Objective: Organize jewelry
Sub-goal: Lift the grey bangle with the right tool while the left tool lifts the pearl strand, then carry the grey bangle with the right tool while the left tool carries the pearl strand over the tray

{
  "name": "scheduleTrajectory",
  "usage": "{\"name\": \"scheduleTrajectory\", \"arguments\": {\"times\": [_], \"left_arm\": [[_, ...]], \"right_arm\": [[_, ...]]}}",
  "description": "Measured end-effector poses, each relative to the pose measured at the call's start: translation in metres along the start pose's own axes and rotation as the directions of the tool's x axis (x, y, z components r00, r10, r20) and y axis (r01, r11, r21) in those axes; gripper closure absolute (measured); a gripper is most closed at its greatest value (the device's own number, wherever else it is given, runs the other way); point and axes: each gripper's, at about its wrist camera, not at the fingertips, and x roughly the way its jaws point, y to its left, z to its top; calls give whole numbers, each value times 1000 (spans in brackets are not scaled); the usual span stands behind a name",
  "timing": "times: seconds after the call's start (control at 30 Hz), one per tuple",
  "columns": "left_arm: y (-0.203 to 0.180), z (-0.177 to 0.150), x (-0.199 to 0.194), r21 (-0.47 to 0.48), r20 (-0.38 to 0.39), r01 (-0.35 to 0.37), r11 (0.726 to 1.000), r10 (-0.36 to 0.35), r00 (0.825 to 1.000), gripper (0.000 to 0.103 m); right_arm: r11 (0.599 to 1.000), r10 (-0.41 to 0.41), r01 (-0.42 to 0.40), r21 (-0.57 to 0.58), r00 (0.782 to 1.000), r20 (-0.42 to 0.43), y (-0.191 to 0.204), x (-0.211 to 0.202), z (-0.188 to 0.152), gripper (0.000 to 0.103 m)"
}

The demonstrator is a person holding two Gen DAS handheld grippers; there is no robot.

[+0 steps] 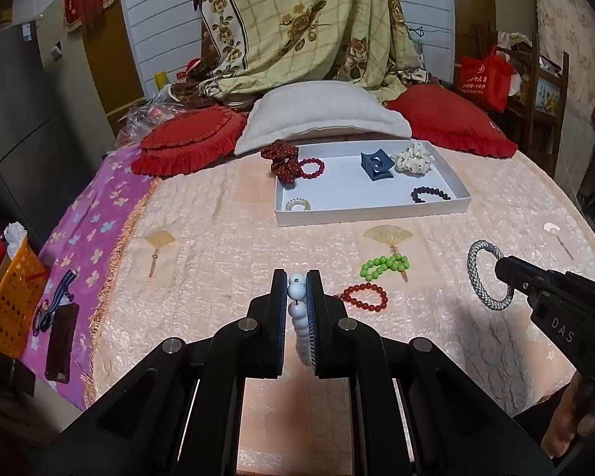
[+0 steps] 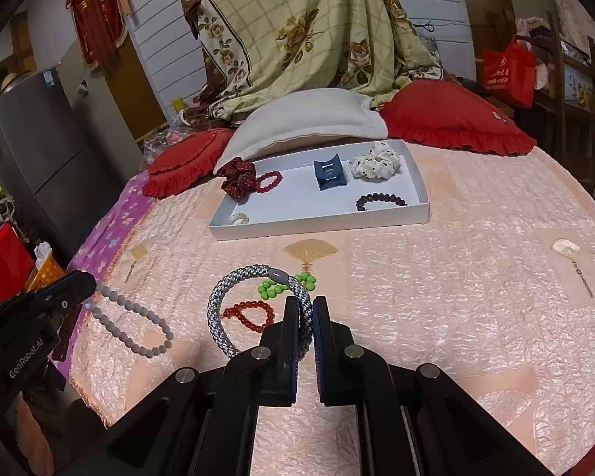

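Note:
My left gripper (image 1: pixel 297 277) is shut on a white bead bracelet (image 1: pixel 299 317), which hangs above the peach bedspread. From the right wrist view that bracelet (image 2: pixel 135 325) dangles from the left gripper (image 2: pixel 87 283) at the left edge. My right gripper (image 2: pixel 306 300) is shut on a silver braided bangle (image 2: pixel 234 305), also seen in the left wrist view as the bangle (image 1: pixel 478 277) at the right gripper (image 1: pixel 499 267). A green bead bracelet (image 1: pixel 382 266) and a red bead bracelet (image 1: pixel 365 296) lie on the bed. The white tray (image 1: pixel 373 214) farther back holds scrunchies, a blue claw clip (image 1: pixel 377 164) and bead bracelets.
Red cushions (image 1: pixel 190 142) and a grey pillow (image 1: pixel 321 117) lie behind the tray, under a draped floral blanket (image 1: pixel 297 20). A small white hairpin (image 2: pixel 567 248) rests on the bed at the right. An orange basket (image 1: pixel 16 297) stands off the bed's left side.

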Motion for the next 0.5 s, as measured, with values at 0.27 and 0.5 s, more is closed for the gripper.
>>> {"name": "scheduleTrajectory", "arguments": {"times": [0.27, 0.5], "left_arm": [[-2, 3, 3, 2, -19, 22, 1000, -22, 1000, 95], [-8, 7, 8, 18, -27, 26, 999, -26, 999, 95]], "right_arm": [[1000, 14, -14, 13, 1000, -6, -4, 3, 1, 97], [999, 25, -24, 39, 999, -23, -13, 12, 1, 97]]}}
